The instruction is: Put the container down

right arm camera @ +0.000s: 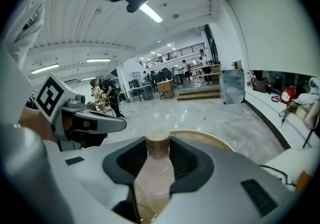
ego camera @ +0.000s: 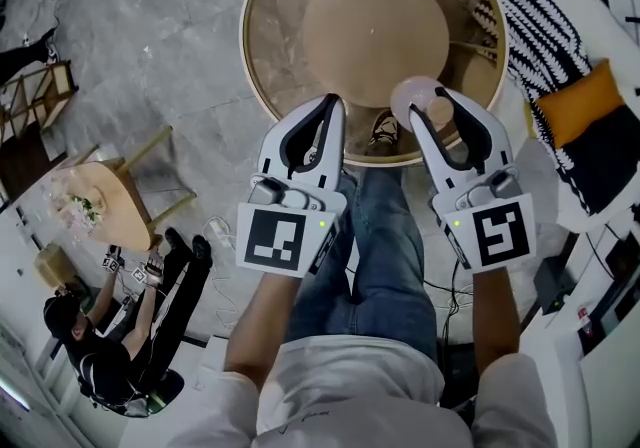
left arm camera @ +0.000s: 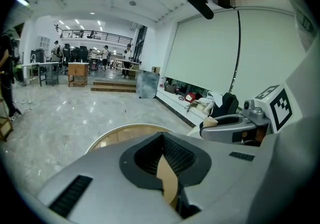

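A pale pink bottle (ego camera: 412, 96) with a tan cap (right arm camera: 158, 141) is the container. My right gripper (ego camera: 432, 108) is shut on it, and the bottle (right arm camera: 154, 170) stands upright between the pads in the right gripper view. It hangs over the near edge of a round glass table with a wooden rim (ego camera: 262, 86). My left gripper (ego camera: 330, 108) is level with it on the left, shut with nothing in it. In the left gripper view its tips (left arm camera: 162, 139) meet and the right gripper (left arm camera: 235, 128) shows beside it.
An armchair with a black-and-white striped throw (ego camera: 535, 36) and an orange cushion (ego camera: 578, 101) stands right of the table. My shoe (ego camera: 383, 131) shows through the glass. On the floor at lower left another person (ego camera: 100, 356) sits by a small wooden table (ego camera: 105, 206).
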`<state>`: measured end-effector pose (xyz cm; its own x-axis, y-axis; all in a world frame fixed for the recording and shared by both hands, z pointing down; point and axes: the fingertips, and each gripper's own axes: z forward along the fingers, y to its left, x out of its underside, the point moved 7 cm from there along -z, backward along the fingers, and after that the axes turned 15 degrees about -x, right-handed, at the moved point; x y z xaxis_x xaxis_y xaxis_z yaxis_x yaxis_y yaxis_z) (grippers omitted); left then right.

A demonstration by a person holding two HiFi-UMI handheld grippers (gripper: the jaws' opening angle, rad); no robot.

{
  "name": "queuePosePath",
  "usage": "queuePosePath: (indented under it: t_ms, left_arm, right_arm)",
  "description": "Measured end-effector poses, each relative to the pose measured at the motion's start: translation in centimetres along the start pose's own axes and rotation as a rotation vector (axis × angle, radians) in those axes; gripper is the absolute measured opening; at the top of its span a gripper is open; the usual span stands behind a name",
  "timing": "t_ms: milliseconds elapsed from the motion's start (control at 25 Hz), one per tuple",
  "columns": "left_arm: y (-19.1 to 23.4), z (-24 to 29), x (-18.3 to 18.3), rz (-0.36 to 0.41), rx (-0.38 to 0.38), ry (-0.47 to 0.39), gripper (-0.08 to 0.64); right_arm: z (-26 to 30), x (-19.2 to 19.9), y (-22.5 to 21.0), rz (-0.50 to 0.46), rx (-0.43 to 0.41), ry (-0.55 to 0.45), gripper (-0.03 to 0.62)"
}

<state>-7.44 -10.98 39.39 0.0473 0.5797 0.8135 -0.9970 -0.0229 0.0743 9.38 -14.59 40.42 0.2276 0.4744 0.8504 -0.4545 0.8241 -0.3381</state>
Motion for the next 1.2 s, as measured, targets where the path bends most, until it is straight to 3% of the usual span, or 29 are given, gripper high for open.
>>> queuePosePath:
  t_ms: [1200]
  left_arm:
    - [1.2, 5.4, 6.3, -0.027, 0.024, 0.054, 0.018]
  right_arm:
    - [5.8, 7.8, -3.0, 0.024, -0.005, 0.085, 0.146]
